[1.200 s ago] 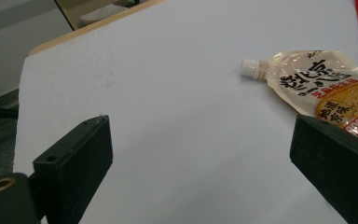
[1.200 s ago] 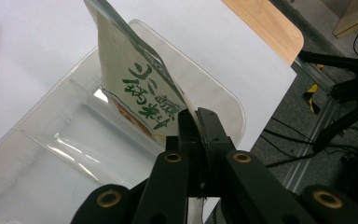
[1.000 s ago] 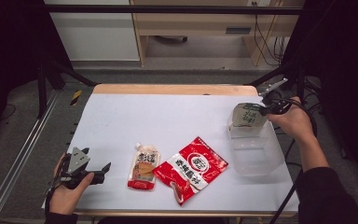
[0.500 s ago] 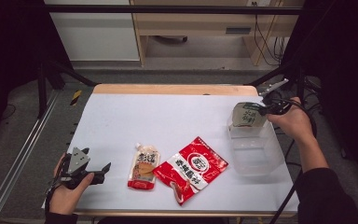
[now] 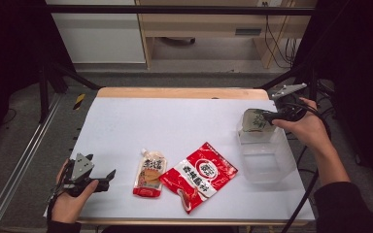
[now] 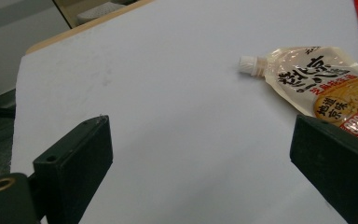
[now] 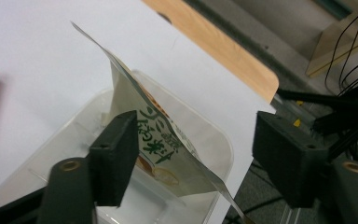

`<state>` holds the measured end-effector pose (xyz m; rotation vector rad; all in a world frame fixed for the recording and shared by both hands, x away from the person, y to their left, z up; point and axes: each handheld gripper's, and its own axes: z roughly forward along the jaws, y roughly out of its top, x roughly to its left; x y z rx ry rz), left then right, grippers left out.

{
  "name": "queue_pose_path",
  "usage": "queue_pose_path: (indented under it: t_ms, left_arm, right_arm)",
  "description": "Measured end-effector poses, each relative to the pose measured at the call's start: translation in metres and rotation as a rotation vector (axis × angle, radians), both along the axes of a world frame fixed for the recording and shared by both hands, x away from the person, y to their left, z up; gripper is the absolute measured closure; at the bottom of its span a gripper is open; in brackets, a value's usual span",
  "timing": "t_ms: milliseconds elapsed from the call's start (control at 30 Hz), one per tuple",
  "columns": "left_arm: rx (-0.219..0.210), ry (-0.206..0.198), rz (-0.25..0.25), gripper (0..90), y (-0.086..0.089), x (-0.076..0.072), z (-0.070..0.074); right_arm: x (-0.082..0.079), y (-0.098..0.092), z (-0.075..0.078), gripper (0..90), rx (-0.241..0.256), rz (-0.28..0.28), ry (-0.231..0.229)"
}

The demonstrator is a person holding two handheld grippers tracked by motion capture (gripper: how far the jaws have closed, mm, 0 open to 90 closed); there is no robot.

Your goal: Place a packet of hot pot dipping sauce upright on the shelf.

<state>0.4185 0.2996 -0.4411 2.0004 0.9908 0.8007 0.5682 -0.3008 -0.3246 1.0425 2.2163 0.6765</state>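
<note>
Nothing moved, right tool (image 5: 267,116) w/ jaws apart over tub (image 5: 267,155), green pouch (image 5: 254,121)

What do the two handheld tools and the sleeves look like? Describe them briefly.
The left tool is black with two blocky square jaws and a grey three-cornered plate on top; a brass-coloured ring sits near a jaw base. The right tool is alike, black with its own grey plate, and a black cable trails from it past the table edge. Both forearms end in dark sleeves.
</note>
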Motion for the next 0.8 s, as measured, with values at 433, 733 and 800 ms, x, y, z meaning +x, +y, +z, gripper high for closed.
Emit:
queue_pose_path:
  t_ms: [433,733,800]
  left_arm:
    - [0.015,0.005,-0.016,5.4,-0.004,-0.001,-0.001]
    - [0.022,0.011,-0.025,5.8,-0.005,-0.001,-0.001]
    - [0.026,0.012,-0.026,5.8,-0.006,-0.001,-0.001]
  right_arm:
    - [-0.048,0.003,0.035,24.8,0.023,0.021,-0.115]
    - [-0.077,0.017,0.035,27.1,0.060,0.062,-0.154]
    - [-0.084,0.023,0.032,27.1,0.068,0.082,-0.159]
